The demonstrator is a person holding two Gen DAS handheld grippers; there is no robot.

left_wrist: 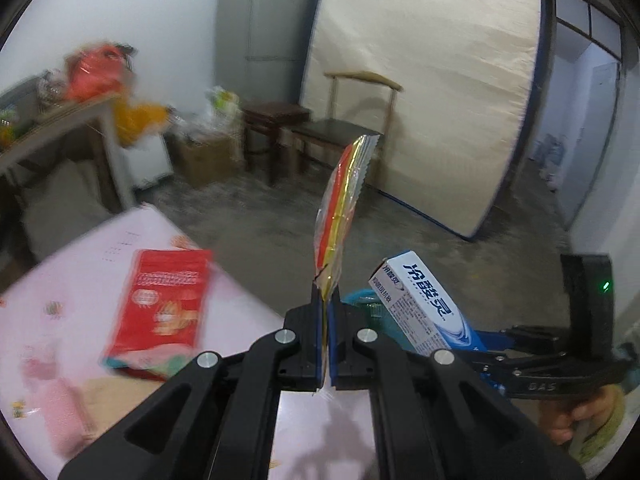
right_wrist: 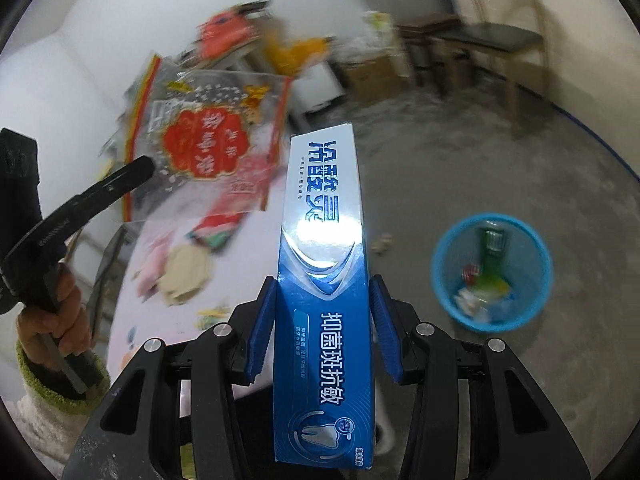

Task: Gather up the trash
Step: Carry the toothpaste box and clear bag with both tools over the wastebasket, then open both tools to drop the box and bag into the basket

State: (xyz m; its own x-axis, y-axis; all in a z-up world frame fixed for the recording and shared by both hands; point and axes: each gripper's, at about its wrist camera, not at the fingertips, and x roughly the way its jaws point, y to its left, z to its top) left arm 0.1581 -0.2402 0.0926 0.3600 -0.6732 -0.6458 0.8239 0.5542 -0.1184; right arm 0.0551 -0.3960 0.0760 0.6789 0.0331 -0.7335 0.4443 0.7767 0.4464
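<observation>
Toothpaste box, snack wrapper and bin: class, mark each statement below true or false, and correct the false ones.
1. The right gripper holds a blue toothpaste box. True.
2. The left gripper is empty. False: it is shut on a flat snack wrapper.
3. The blue bin stands on the table. False: it stands on the floor.
4. The bin already has trash in it. True.
5. A red packet lies on the pink table. True.
</observation>
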